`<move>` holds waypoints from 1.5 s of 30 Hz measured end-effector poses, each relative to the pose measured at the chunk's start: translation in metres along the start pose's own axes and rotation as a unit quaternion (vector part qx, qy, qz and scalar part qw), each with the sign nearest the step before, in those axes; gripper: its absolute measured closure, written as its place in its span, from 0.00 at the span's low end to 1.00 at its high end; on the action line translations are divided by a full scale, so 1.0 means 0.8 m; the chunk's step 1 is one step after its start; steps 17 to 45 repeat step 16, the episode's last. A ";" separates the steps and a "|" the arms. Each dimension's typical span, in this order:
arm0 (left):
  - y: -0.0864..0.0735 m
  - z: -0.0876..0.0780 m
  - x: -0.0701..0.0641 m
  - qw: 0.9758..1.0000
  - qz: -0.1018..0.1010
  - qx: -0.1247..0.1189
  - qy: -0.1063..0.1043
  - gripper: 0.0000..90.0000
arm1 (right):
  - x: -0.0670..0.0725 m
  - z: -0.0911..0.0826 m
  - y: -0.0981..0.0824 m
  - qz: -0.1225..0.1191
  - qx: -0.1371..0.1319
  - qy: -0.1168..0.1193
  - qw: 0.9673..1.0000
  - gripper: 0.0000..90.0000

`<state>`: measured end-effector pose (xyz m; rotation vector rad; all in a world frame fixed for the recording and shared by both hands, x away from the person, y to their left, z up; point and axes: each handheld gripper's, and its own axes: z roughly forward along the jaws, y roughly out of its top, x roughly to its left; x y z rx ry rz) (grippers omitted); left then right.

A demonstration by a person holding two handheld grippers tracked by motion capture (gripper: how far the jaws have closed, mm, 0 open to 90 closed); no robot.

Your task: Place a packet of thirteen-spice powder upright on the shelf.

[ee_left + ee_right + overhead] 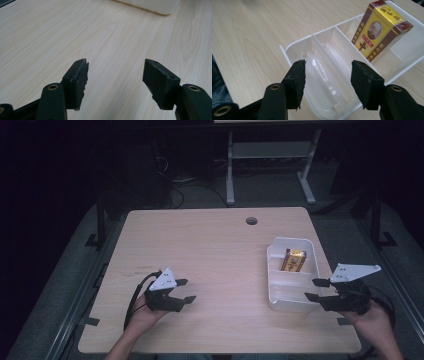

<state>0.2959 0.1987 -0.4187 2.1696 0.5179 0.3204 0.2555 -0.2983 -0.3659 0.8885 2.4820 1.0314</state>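
A white divided tray stands at the right of the wooden table. A yellow and brown box leans in its far compartment. My right gripper is open at the tray's near right corner. In the right gripper view its jaws hang apart over the near compartment of the tray, with nothing pressed between them and the box beyond. Something glossy glints in that compartment; I cannot tell what. My left gripper rests open at the front left. Between its fingertips is bare wood.
A round cable hole sits near the table's far edge. The tray's corner shows far off in the left gripper view. A white desk frame stands on the dark floor behind. Blue trouser cloth lies past the table's near edge.
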 end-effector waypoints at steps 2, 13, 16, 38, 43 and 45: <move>0.000 0.000 0.000 1.000 0.000 0.000 0.000 0.40 | 0.006 -0.002 -0.003 0.001 -0.005 0.002 1.000 0.49; 0.000 0.001 0.000 1.000 -0.001 0.001 0.001 0.39 | 0.036 -0.005 -0.022 0.002 -0.030 0.007 1.000 0.46; -0.001 0.001 0.000 1.000 -0.001 0.001 0.001 0.39 | 0.043 -0.005 -0.028 0.006 -0.041 0.007 0.999 0.45; -0.001 0.001 0.000 1.000 -0.001 0.001 0.001 0.39 | 0.043 -0.005 -0.028 0.006 -0.041 0.007 0.999 0.45; -0.001 0.001 0.000 1.000 -0.001 0.001 0.001 0.39 | 0.043 -0.005 -0.028 0.006 -0.041 0.007 0.999 0.45; -0.001 0.001 0.000 1.000 -0.001 0.001 0.001 0.39 | 0.043 -0.005 -0.028 0.006 -0.041 0.007 0.999 0.45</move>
